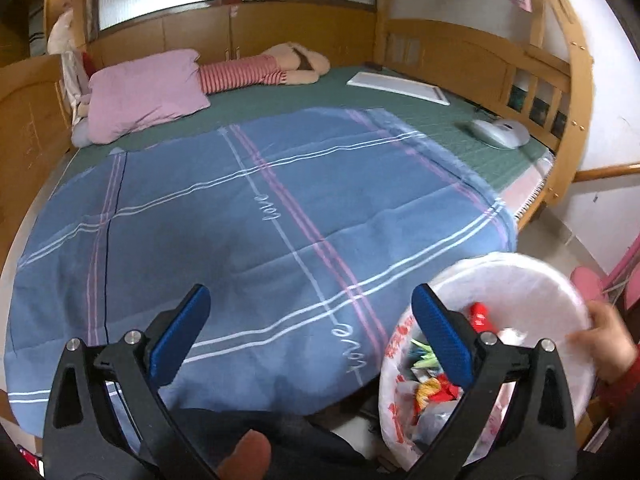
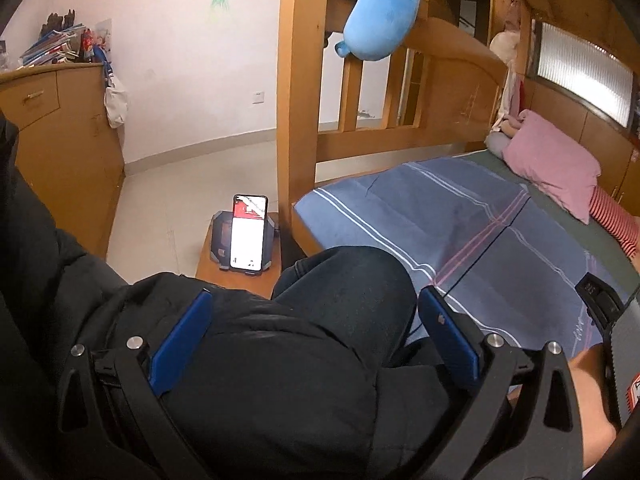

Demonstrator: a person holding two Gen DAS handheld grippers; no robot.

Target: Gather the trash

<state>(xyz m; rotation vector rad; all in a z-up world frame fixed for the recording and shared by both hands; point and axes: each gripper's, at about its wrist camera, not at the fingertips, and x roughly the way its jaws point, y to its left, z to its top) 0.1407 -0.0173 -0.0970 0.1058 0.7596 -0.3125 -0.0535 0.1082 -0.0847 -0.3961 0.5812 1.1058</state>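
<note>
The left claw stands wide open with nothing between its blue pads, hovering over the near edge of the bed. Straight ahead of it spreads the blue blanket. Just to its right, partly behind its right finger, is the bin, lined with a white bag printed in red; its round rim is blurred. Inside it lie wrappers in red, yellow and green. A bare hand grips the bin's far right rim. Far ahead and to the left of the claw lies a pink pillow, with a doll in red stripes beside it. Far ahead to the right rest a white board and a pale grey device.

The right claw is also wide open and grips nothing; it hangs over the person's lap in dark clothes. Ahead and a little left, a phone stands lit on a low stool. To the right lies the blanket. Above, a blue cushion hangs on the bed frame.
</note>
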